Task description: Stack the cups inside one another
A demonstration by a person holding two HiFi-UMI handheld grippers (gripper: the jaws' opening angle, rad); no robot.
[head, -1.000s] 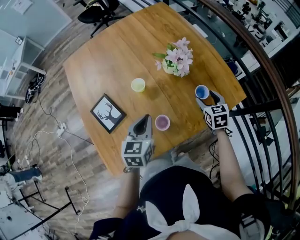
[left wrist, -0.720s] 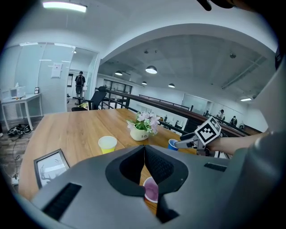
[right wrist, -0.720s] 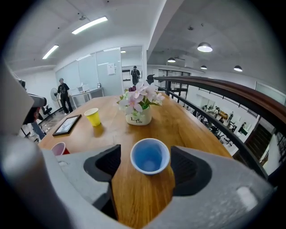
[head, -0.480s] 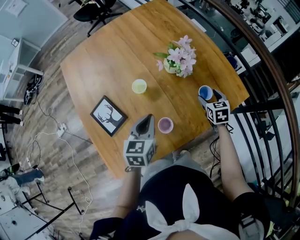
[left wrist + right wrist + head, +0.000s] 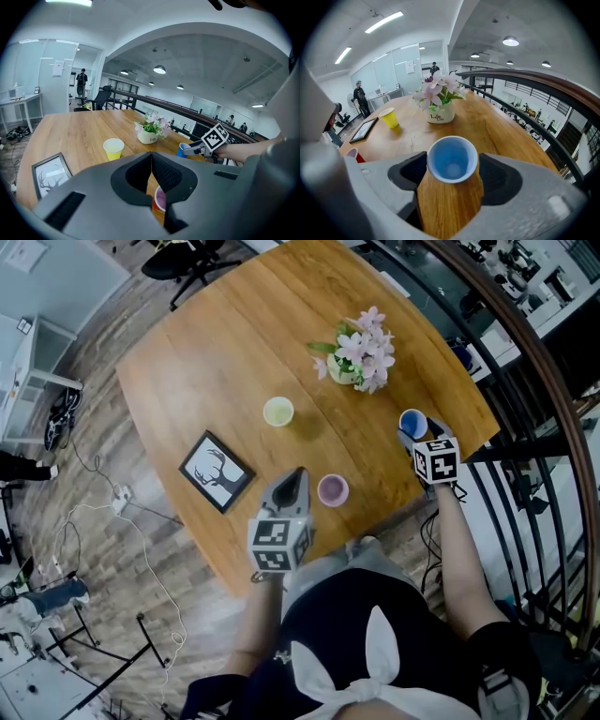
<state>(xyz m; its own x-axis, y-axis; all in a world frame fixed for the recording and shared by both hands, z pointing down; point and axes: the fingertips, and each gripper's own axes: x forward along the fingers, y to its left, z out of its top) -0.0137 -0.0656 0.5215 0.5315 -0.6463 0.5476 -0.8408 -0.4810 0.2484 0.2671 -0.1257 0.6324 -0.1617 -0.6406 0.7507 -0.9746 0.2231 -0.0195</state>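
Nothing nested: yellow cup [image 5: 277,412], purple cup [image 5: 332,490], blue cup [image 5: 452,161] stand separately. Right tool [image 5: 452,183], jaws just opened, straddles blue cup ungripped; left tool [image 5: 151,159] closed, empty.

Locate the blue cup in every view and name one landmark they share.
Head view: blue cup at right, below and right of the flower pot.
Left gripper view: right of centre, lower right of the pot.
Right gripper view: centre, slightly low, open mouth facing the camera.
Shared landmark: the flower pot, just behind the cup in the right gripper view.
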